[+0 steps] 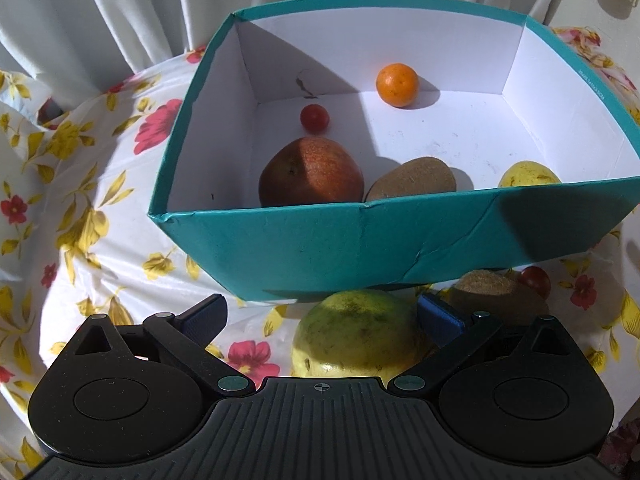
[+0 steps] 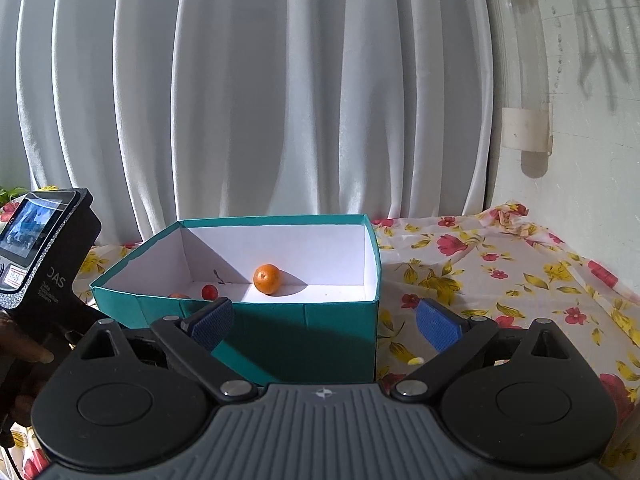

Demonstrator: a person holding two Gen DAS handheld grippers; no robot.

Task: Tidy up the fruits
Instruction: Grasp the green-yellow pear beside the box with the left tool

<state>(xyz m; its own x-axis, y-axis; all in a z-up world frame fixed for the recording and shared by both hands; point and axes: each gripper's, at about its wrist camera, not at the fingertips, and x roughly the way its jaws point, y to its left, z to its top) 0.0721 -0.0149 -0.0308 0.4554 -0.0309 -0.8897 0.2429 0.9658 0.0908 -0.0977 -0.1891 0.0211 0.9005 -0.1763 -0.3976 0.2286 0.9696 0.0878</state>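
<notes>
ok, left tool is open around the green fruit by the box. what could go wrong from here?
1. The green fruit sits off-centre between the open left tool, close against the right finger; closing may shove or roll it instead of gripping.
2. The kiwi and small red fruit lie just beside that finger and could get knocked.
3. The teal box wall rises directly ahead; a low lift could clip it or land on the fruit already inside.

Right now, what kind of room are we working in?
Probably a home, not a lab. The fruit sits on a floral plastic tablecloth, white pleated curtains hang close behind, and the container is a reused teal cardboard box. Both grippers, left and right, are open.
</notes>
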